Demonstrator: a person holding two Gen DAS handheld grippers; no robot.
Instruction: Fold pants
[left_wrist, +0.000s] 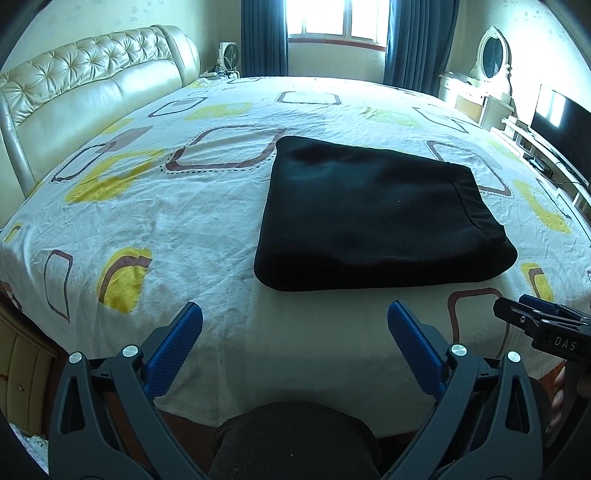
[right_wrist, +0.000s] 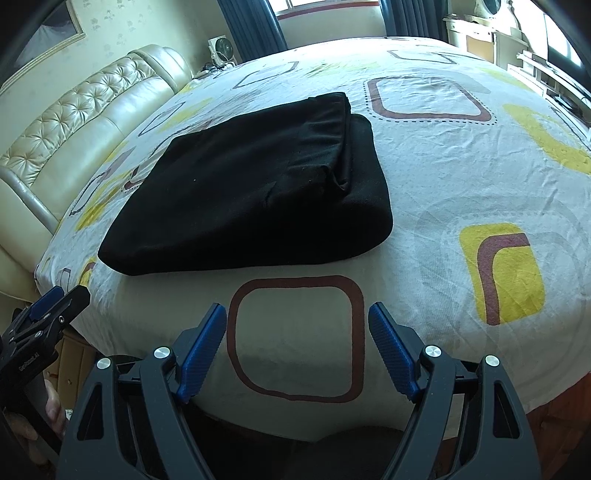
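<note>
Left tool (left_wrist: 294, 314) stands with its jaws apart and nothing between them, hovering over the near edge of the bed (left_wrist: 207, 206). Ahead of it and slightly rightward lie the pants (left_wrist: 373, 210), a black, compact, roughly square bundle on the sheet, clear of every edge and apart from both tools. Right tool (right_wrist: 297, 314) is likewise spread wide and empty at the same near edge; from it the bundle lies ahead and leftward. Judgement: folding appears complete or nearly so. Neither tool is clearly nearer; the bundle sits between their lines.
</note>
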